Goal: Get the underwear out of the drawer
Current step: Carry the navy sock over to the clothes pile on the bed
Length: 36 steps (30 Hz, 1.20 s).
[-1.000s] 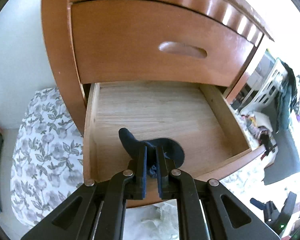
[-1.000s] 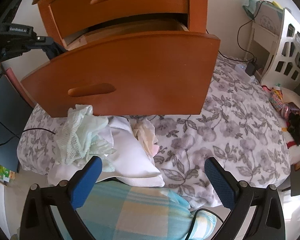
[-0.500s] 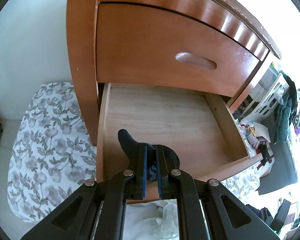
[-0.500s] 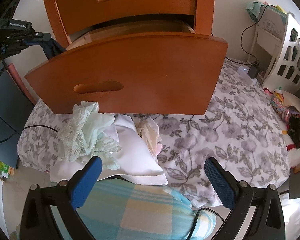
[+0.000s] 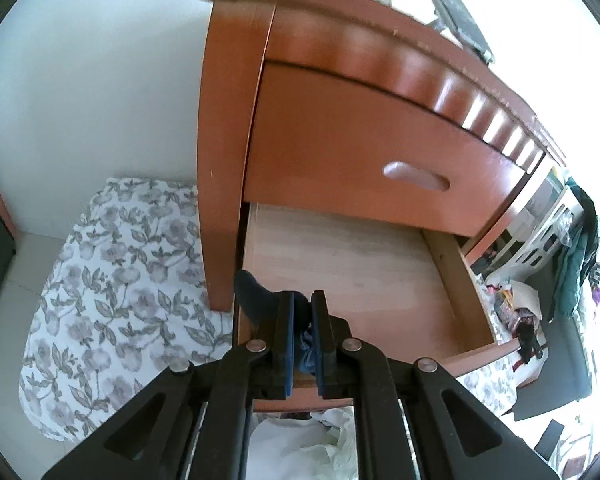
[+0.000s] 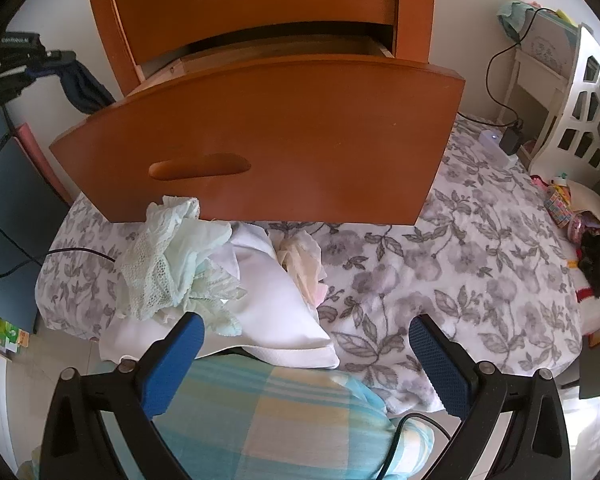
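Underwear [image 5: 256,298], dark blue, is clamped in the left gripper [image 5: 302,336], trailing toward 11 o'clock above the drawer [image 5: 452,284]. Right gripper [image 6: 306,364] is empty, jaws spread wide, near the garment pile [image 6: 172,256] at 10 o'clock.

Dark navy underwear [image 5: 256,296] pinched, above open drawer [image 5: 352,276]

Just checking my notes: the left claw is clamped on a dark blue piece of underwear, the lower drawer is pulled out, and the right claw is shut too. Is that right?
Not quite. The right claw is open, its blue pads wide apart with nothing between them, as the right wrist view shows. The rest stands: the left claw is clamped on the dark blue underwear and the lower drawer is pulled out.
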### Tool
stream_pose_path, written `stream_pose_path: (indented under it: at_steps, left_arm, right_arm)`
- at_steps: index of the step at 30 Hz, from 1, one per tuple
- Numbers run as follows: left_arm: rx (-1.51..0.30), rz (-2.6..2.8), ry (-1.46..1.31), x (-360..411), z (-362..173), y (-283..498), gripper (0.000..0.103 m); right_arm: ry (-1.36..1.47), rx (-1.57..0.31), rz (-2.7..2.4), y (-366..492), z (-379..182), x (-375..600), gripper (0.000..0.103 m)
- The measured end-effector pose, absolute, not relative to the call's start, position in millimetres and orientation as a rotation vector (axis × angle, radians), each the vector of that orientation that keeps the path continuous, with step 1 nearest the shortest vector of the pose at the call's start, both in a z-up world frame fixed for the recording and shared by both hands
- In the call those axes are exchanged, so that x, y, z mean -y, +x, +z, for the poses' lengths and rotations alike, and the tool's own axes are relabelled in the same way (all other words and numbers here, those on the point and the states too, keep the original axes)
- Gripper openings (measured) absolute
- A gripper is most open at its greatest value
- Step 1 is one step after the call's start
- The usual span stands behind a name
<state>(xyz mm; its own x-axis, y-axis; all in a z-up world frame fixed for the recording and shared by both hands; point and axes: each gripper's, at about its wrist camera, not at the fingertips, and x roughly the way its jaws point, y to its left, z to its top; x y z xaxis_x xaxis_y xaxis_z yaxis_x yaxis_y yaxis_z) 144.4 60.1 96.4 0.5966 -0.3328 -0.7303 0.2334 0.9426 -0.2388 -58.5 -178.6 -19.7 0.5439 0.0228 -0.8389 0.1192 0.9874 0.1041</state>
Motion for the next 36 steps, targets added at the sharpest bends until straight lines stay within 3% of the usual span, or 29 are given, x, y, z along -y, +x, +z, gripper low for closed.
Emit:
stream_pose_path:
  at_steps: [21, 36]
  left_arm:
    - [-0.6, -0.587, -0.022, -9, 209, 65, 0.007]
    - [-0.859, -0.711, 0.068, 56, 113, 42, 0.007]
  right_arm:
    - [0.161, -0.971, -0.055, -62, -11, 177, 0.103]
    - [0.163, -0.97, -0.051, -63, -12, 177, 0.103]
